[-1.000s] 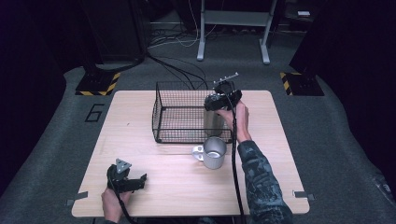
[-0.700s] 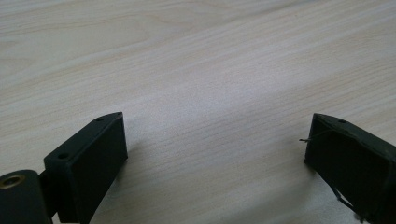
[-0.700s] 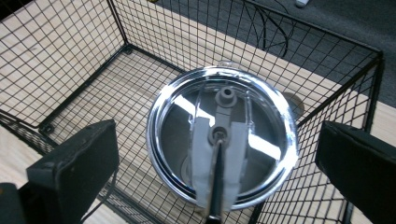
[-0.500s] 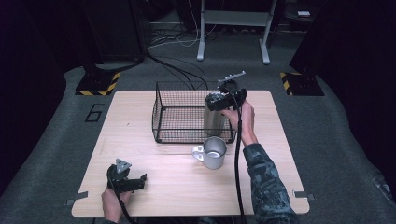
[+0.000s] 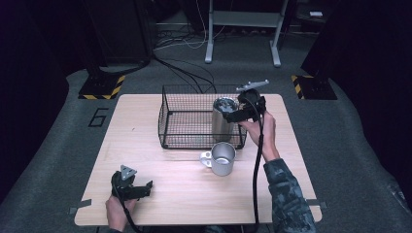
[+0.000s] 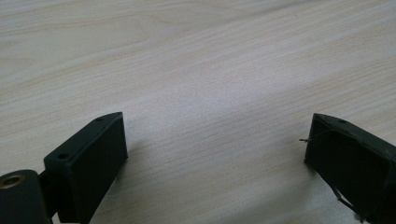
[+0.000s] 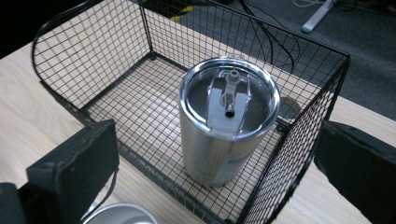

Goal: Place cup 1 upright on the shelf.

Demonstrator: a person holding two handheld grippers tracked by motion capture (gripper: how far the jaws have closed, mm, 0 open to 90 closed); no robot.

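A light wooden table [image 5: 145, 136] w/ pale grain is seen on grey floor. A black wire basket [image 5: 187, 119] is set on its far middle; a steel mug [image 5: 222, 158] w/ handle is stood just in front of the basket's right corner. The left gripper [image 5: 141, 187] is rested on the top nr the front-left edge.

So the count here: one black wire basket [image 5: 187, 121] on one wooden table [image 5: 145, 145]. Two metal drinking vessels total, one lidded steel tumbler [image 5: 223, 119] standing inside the basket and one steel mug [image 5: 222, 158] with a handle out on the tabletop. Two handheld grippers, left gripper [image 5: 141, 187] and right gripper [image 5: 232, 116]. Two hazard-striped floor plates [image 5: 102, 86] behind the table.
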